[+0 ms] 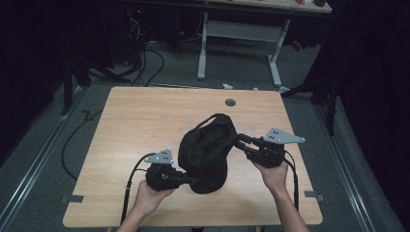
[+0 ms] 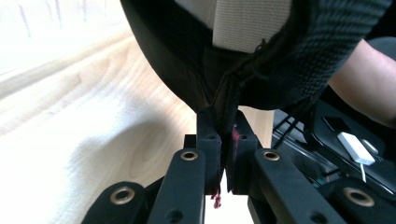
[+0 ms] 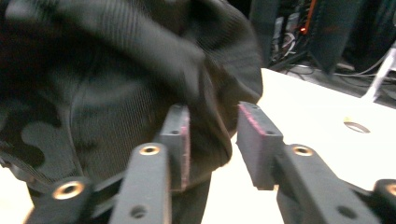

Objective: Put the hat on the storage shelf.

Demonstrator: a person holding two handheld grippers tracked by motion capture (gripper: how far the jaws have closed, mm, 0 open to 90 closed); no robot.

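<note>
A black cloth item hangs lifted over the middle of the wooden table between my two grippers. My left gripper is at its lower left, shut on a seam of the cloth's edge; a pale lining patch shows above the jaws. My right gripper is at the cloth's upper right side. In the right gripper view it stands open, and a blurred fold of the cloth reaches partway into the gap against one pad.
A round grey cable hole sits near the table's far edge and also shows in the right gripper view. A white-legged desk and floor cables lie beyond. Tape marks flank the near corners.
</note>
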